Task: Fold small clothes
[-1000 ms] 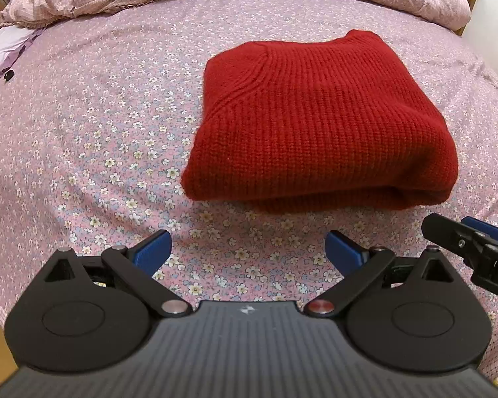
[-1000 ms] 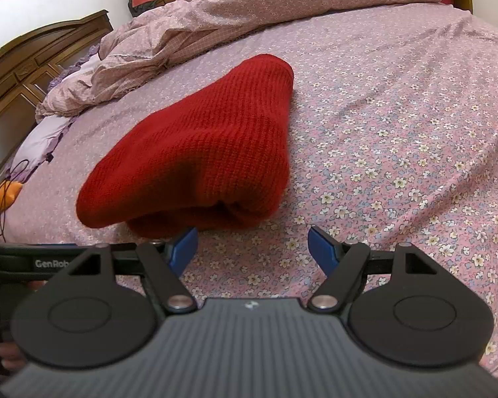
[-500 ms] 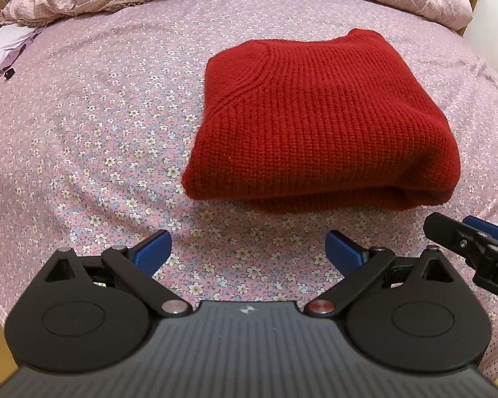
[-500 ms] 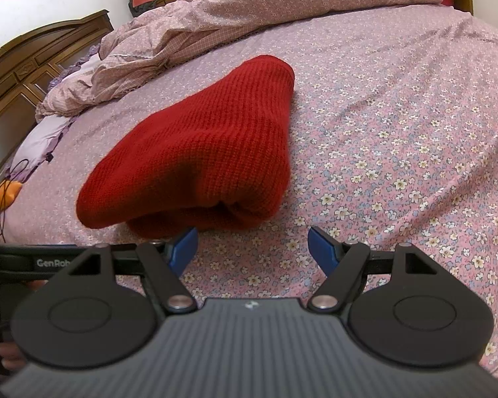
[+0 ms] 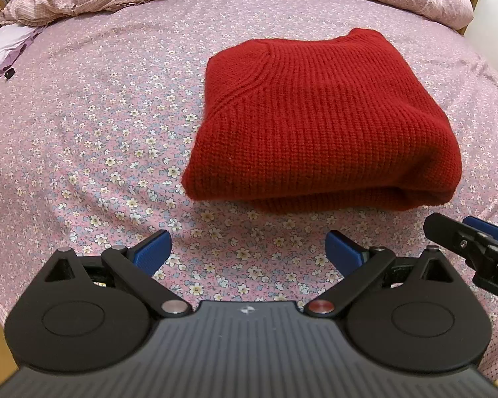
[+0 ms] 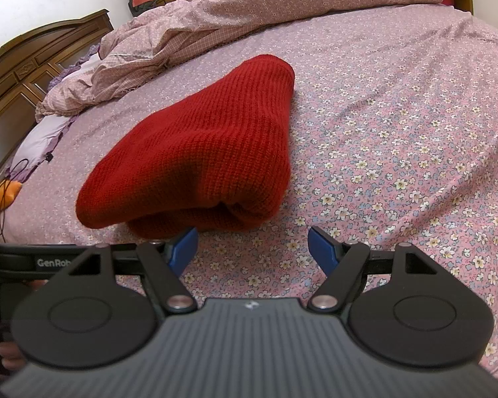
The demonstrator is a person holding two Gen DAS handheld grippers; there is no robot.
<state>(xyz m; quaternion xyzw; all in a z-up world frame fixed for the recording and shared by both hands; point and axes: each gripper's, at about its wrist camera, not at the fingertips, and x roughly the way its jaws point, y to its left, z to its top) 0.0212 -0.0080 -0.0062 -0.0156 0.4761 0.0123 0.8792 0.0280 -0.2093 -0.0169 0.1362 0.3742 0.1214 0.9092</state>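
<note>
Both the left gripper [image 5: 247,252] and right gripper [image 6: 252,244] gape empty before the folded red knitted sweater [image 5: 318,122], whose orange object [image 6: 1,195] neighbour shows only in the right view.

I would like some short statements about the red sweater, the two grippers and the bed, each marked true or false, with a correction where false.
1. The red sweater lies folded on the floral bedsheet. True.
2. The left gripper is shut on the sweater. False: it is open, with only bedsheet between its fingers.
3. The right gripper is open and holds nothing. True.
4. A crumpled quilt lies on top of the sweater. False: the quilt is beyond it, apart, toward the far side of the bed.
5. The sweater is spread out flat with both sleeves extended. False: it is a compact folded bundle, no sleeve sticking out.
</note>
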